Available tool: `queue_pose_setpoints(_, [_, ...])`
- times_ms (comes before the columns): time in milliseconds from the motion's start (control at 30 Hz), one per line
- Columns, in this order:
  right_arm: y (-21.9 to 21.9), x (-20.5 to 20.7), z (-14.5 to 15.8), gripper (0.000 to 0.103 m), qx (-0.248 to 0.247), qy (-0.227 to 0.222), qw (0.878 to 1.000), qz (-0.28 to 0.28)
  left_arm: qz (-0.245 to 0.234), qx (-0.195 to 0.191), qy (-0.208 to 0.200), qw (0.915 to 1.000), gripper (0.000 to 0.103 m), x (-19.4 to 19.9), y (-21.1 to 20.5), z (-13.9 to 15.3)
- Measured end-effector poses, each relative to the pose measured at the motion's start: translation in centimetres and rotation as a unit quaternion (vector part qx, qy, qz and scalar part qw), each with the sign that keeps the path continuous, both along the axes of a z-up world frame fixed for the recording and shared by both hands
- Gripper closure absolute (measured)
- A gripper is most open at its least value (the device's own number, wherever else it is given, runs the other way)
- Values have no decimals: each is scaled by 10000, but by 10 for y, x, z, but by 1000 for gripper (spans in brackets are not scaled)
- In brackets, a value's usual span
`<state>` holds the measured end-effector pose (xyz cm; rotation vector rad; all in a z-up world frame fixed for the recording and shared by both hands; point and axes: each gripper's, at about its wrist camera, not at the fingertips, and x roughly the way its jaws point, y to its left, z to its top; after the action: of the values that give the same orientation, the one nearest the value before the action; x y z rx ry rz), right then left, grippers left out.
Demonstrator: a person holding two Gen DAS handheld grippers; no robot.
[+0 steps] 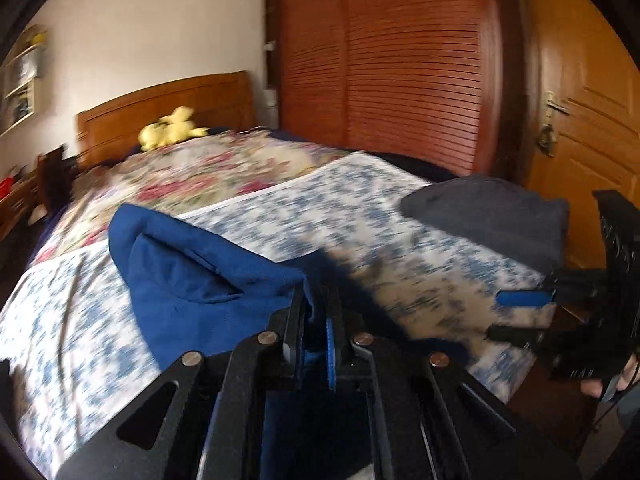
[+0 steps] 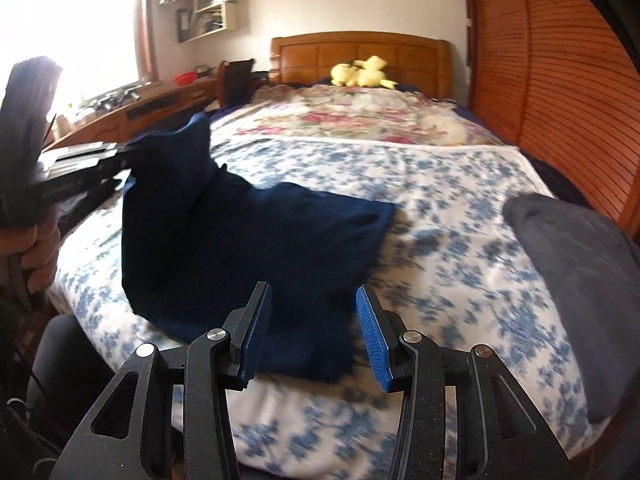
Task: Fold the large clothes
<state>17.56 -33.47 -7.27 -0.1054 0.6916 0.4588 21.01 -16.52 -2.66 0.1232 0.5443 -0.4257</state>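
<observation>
A: So, what is closest to us?

B: The right claw (image 2: 314,332). Its jaws stand wide apart and hold nothing. The near edge of the blue garment (image 2: 256,248) lies right in front of it, partly between the two jaws, but I cannot tell if they touch it.

A: And the other one?

B: The left claw (image 1: 316,320) is squeezed tight on a bit of the blue cloth. From the right camera you can see it off to the left side, lifting one end of the garment up off the bed (image 2: 460,208).

A: Where is the rest of it?

B: It lies on the blue-flowered cover, near the foot of the bed. It runs long from the lifted end at the left across toward the right, where a flat corner sits on the cover.

A: Which claw is nearer to that flat part?

B: The right one, I think. The loose edge is just ahead of it, so it would be the one to pinch there.

A: Anything else?

B: A dark grey garment (image 2: 584,272) sits at the right edge of the bed. Farther back a yellow plush toy (image 2: 362,72) rests by the headboard (image 2: 360,50).
</observation>
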Motion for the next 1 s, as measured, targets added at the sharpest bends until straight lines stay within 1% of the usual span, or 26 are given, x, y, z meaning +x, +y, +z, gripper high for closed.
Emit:
queue_pose_setpoints(67, [-14,-4,-1,59,-39,21,9999,-112,-234,-1,201,9995,98,11,-26,-7])
queue_pose_setpoints(133, [-28,-7,-3,59,-88,52,9996,-247,-258,44,350,9990,98,20,-44,-20])
queue_pose_setpoints(233, [-47,-11,-5,59,-118,108,9991,-394,-349,-48,613,9975,96,21,-52,-31])
queue_pose_setpoints(267, [-52,-12,-5,59,-142,111,9989,-427,-373,-95,651,9971,95,20,-52,-31])
queue_pose_setpoints(333, [-58,-13,-6,59,-154,115,9988,-461,-363,-57,565,9977,93,13,-48,-26])
queue_pose_setpoints(367, [-60,-12,-7,59,-143,124,9987,-477,-340,-30,513,9981,89,10,-47,-23])
queue_pose_setpoints(400, [-61,-10,-8,59,-116,132,9987,-486,-320,-40,470,9984,84,7,-43,-19])
queue_pose_setpoints(467, [-61,-7,-8,59,-43,151,9987,-488,-249,-69,409,9988,82,0,-29,-11])
queue_pose_setpoints(500, [-59,-4,-9,59,-10,159,9988,-473,-216,-70,394,9990,78,-1,-24,-10])
queue_pose_setpoints(600, [-45,3,-9,59,74,176,9992,-353,-97,-62,345,9993,72,-8,-2,-6])
queue_pose_setpoints(800, [-3,20,-7,59,150,139,9998,-34,248,-108,355,9990,67,-23,55,-10])
queue_pose_setpoints(900, [26,33,-11,59,138,204,9996,137,412,-21,342,9986,65,-30,80,-15])
queue_pose_setpoints(1000, [50,43,-17,59,82,302,9992,253,531,-67,386,9978,63,-36,102,-20])
